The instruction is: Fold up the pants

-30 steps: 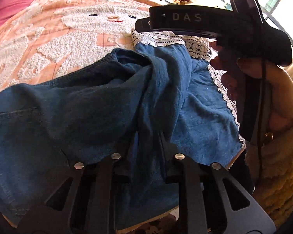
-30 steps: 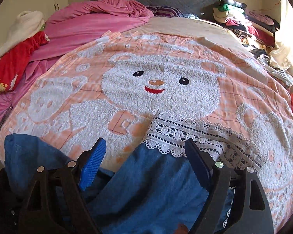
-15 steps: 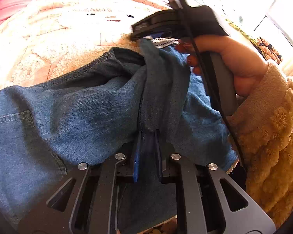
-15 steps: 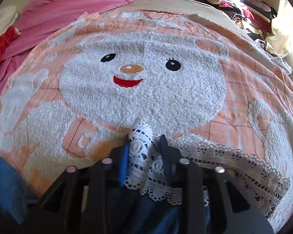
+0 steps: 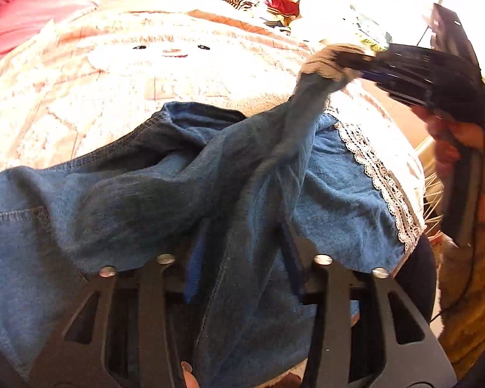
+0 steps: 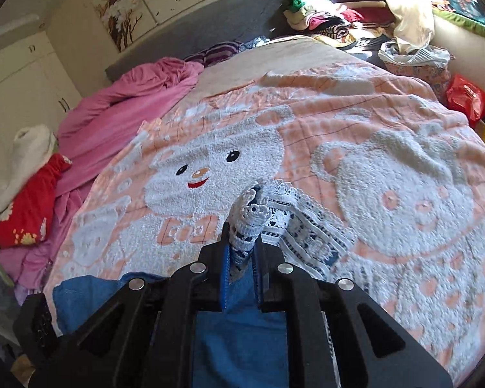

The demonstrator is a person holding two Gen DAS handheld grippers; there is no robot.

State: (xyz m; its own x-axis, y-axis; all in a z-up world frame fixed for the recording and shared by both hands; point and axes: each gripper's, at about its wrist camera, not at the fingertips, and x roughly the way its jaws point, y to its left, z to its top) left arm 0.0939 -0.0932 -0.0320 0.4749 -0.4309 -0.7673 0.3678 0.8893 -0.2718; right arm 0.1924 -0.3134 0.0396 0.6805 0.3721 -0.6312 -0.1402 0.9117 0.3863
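Blue denim pants (image 5: 119,194) with white lace hems (image 5: 381,181) lie bunched on an orange bear-pattern blanket (image 5: 97,90). My left gripper (image 5: 239,258) is shut on a fold of denim at the near edge. My right gripper (image 6: 242,252) is shut on the lace hem (image 6: 249,223) of one leg and holds it lifted above the blanket. In the left wrist view the right gripper (image 5: 346,61) pulls that leg up and to the right, with the fabric stretched taut between both grippers. The other leg's lace hem (image 6: 310,226) lies on the blanket.
A pink duvet (image 6: 129,110) and a red cloth (image 6: 29,207) lie at the left of the bed. Piles of clothes (image 6: 326,16) sit at the head on the right. A red bag (image 6: 465,97) is beside the bed at right.
My right gripper, shut on the lace hem, has risen and moved right, lifting the leg off the blanket. My left gripper stays shut on the denim.
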